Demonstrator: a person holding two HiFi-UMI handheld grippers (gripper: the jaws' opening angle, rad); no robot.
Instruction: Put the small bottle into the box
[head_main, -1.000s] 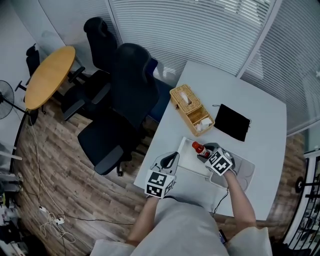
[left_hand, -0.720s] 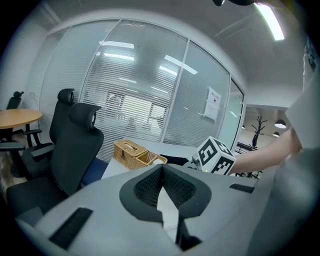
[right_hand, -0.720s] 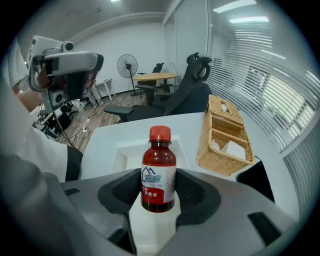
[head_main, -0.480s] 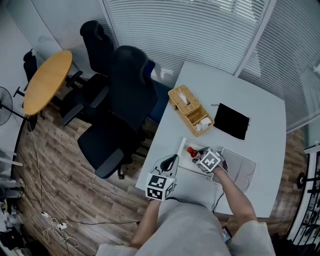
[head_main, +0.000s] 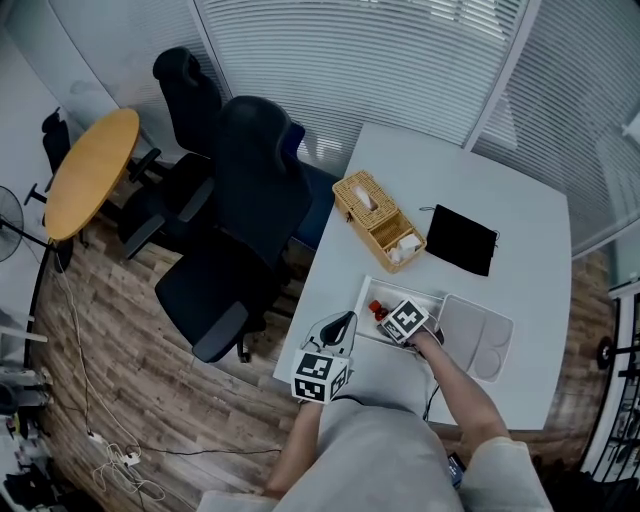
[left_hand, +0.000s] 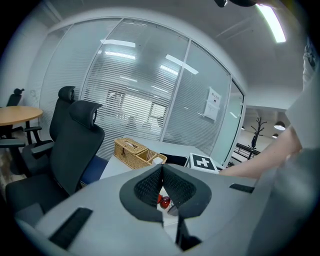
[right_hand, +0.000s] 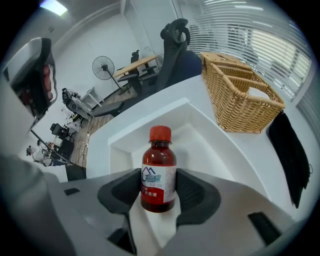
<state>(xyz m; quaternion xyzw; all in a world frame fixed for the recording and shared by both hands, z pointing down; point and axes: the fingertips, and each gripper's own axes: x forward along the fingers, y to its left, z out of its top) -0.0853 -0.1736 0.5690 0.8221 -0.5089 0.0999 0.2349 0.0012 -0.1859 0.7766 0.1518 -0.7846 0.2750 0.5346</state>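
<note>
The small brown bottle with a red cap (right_hand: 158, 170) is clamped upright between the fingers of the right gripper (right_hand: 158, 190), cap above the fingertips, with the floor of the shallow white box (right_hand: 200, 144) directly beneath and ahead of them. The left gripper (left_hand: 162, 186), fingers pressed together on nothing, is held beside the box.

Matt dark pads (right_hand: 194, 192) on my right gripper (right_hand: 159, 189); glossy brown bottle (right_hand: 158, 172), red plastic cap (right_hand: 160, 133); smooth white box (right_hand: 150, 122); wicker basket (right_hand: 240, 95) upper right.

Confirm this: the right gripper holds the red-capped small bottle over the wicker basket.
Wrong place. The right gripper view shows the right gripper holding the red-capped small bottle over the white box; the wicker basket stands beyond it.
</note>
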